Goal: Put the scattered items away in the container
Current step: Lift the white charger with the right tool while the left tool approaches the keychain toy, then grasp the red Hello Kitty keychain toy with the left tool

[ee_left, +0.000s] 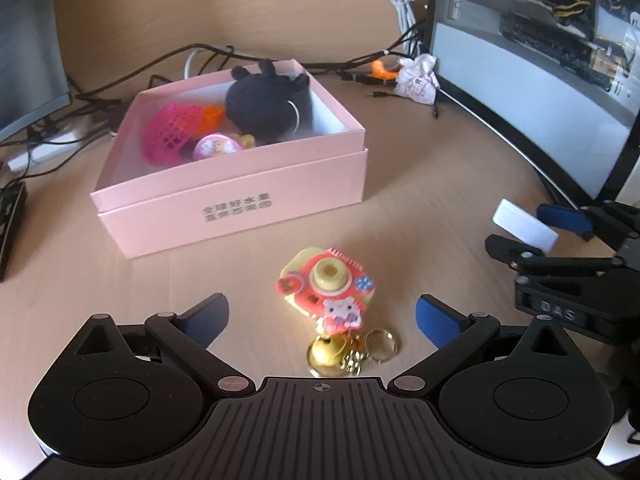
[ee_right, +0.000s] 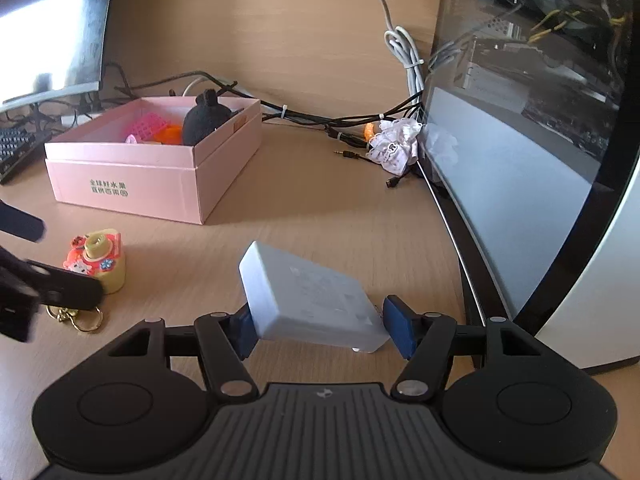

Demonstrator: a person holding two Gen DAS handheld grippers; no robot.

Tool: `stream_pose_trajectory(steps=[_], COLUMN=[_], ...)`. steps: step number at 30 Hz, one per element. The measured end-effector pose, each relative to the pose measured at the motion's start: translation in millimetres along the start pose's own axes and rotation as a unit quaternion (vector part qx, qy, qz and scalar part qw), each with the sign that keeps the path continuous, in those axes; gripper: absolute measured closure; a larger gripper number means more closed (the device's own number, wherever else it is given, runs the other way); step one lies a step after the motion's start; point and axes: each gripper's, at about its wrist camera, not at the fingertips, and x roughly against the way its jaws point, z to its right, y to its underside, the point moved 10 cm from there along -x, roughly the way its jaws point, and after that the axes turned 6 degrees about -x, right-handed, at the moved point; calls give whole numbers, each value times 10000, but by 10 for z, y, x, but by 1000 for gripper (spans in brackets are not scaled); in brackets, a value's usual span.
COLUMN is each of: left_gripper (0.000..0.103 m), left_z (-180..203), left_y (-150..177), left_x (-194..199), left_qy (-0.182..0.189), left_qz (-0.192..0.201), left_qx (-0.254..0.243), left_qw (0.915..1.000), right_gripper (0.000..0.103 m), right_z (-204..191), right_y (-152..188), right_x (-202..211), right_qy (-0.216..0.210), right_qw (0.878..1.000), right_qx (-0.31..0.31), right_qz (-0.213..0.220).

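Note:
A pink box stands on the desk and holds a black plush, a pink mesh basket, an orange piece and a small round pink toy. A pink and yellow toy camera keychain with a gold bell and ring lies in front of the box. My left gripper is open, its blue pads on either side of the keychain just above it. My right gripper is shut on a white rectangular case, held tilted above the desk to the right of the keychain.
A large curved monitor rises on the right. Black and white cables, a crumpled white wrapper and an orange item lie behind the box. Another screen and a keyboard sit at the left.

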Motion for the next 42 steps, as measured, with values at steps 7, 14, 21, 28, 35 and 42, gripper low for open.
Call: stream_pose_trajectory(steps=[7, 14, 21, 28, 35, 42], left_gripper=[27, 39, 39, 39, 39, 39], left_z=[-26, -84, -182, -285, -428, -465], left_y=[-20, -2, 60, 173, 302, 345], left_x=[-129, -151, -25, 208, 311, 352], left_qy=[-169, -286, -351, -344, -362, -285], left_qz=[-15, -24, -59, -74, -111, -65], left_qx=[43, 124, 282, 410, 562, 600], left_qw=[9998, 9995, 9990, 9985, 9977, 9978], right_gripper=[22, 20, 18, 15, 15, 4], right_z=[-65, -75, -78, -49, -42, -58], right_y=[-25, -27, -18, -24, -9, -72], right_x=[67, 54, 51, 55, 59, 33], right_qy=[-247, -325, -204, 27, 169, 384], right_qw=[9995, 9993, 9996, 9997, 9999, 9992], right_qx=[71, 50, 81, 82, -36, -121], right_qz=[208, 184, 198, 209, 1, -41])
